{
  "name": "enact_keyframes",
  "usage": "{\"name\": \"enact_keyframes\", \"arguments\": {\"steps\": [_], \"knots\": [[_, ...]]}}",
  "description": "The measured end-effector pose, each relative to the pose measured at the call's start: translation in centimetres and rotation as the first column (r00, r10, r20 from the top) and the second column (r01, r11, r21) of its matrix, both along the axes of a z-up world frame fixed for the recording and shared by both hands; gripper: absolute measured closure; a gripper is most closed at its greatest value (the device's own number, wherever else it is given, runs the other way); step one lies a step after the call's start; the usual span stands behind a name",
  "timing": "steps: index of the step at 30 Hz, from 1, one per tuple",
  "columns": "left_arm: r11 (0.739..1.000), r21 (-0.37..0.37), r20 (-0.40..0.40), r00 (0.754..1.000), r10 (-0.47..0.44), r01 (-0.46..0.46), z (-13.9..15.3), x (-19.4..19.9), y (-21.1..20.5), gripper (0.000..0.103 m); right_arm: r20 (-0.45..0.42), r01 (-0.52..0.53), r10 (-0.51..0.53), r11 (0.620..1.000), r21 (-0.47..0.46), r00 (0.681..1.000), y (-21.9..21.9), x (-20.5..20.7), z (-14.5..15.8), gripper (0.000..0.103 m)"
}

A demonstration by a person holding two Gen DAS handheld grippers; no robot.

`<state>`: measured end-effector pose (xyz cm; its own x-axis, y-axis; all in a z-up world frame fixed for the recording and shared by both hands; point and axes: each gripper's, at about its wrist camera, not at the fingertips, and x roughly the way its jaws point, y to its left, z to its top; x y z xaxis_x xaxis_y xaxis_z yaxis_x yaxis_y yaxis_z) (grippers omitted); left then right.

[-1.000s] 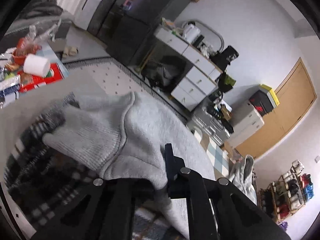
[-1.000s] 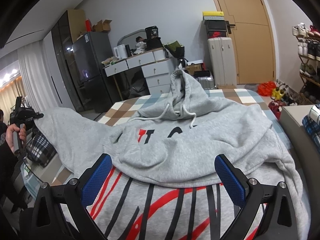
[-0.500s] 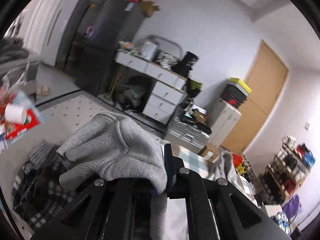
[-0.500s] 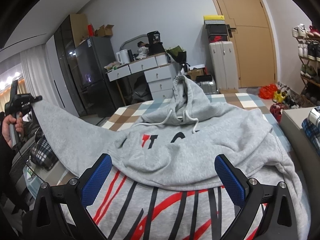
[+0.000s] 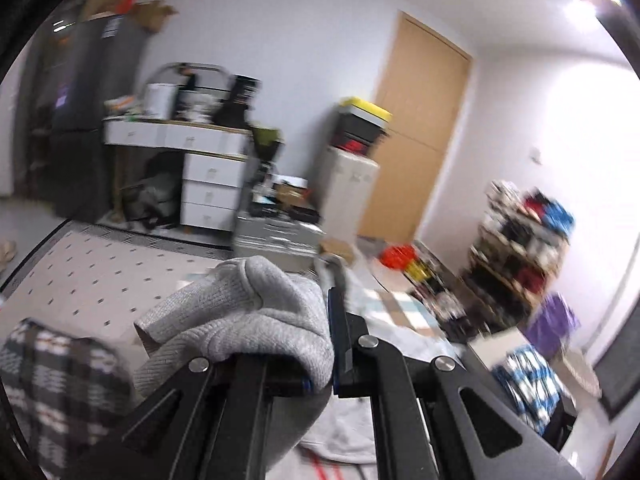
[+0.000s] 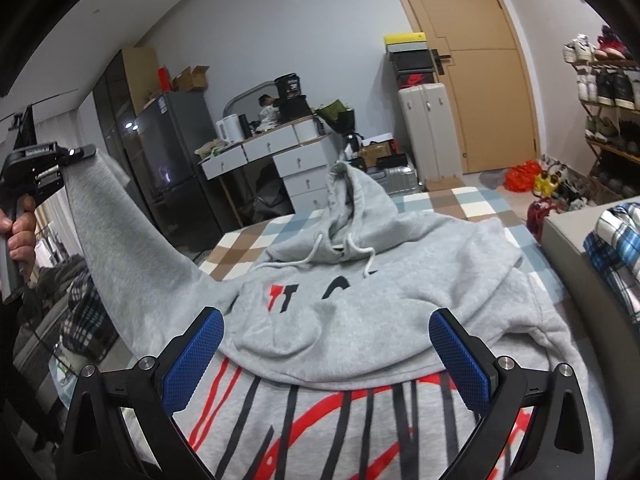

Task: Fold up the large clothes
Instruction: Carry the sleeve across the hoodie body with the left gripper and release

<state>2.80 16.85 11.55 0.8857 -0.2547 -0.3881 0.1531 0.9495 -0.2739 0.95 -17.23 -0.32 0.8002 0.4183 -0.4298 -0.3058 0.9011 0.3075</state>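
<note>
Grey hoodie (image 6: 360, 300) lay mid-frame on the checked bed (image 6: 460, 204), soft & floppy, prob. weighty. Left gripper (image 5: 330, 340) was clamped on the sleeve cuff (image 5: 240, 312), raised upper left. Right gripper (image 6: 326, 354) hung wide apart, w/ nothing held. Best hold: cuffs, hem.

A bed with a checked brown, blue and white cover (image 6: 460, 204) carries the grey printed hoodie (image 6: 380, 308), spread beyond the fingers.

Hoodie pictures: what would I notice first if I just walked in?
The big grey hoodie spread over the checked bed, red and black print showing. The left gripper pinches its sleeve cuff, holding the sleeve high at the left. The right gripper hovers open above the front.
</note>
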Motion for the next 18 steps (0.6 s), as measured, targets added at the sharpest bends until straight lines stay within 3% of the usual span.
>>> {"name": "enact_keyframes", "arguments": {"steps": [9,16,18], "knots": [[0.971,0.086,-0.123,0.969,-0.214,0.225,-3.1,3.3,-9.7,0.101,-0.027,0.094,-0.092,0.993,0.071,0.995,-4.2,0.8,0.3,0.000],[0.948,0.064,-0.247,0.925,-0.289,0.313,-8.0,5.0,-15.6,0.101,-0.137,0.237,-0.218,0.961,0.145,0.966,-8.7,2.8,-1.0,0.000],[0.941,0.045,-0.301,0.903,-0.308,0.336,-10.1,5.5,-17.3,0.101,-0.166,0.279,-0.255,0.950,0.139,0.953,-10.0,3.3,-1.5,0.000]]}}
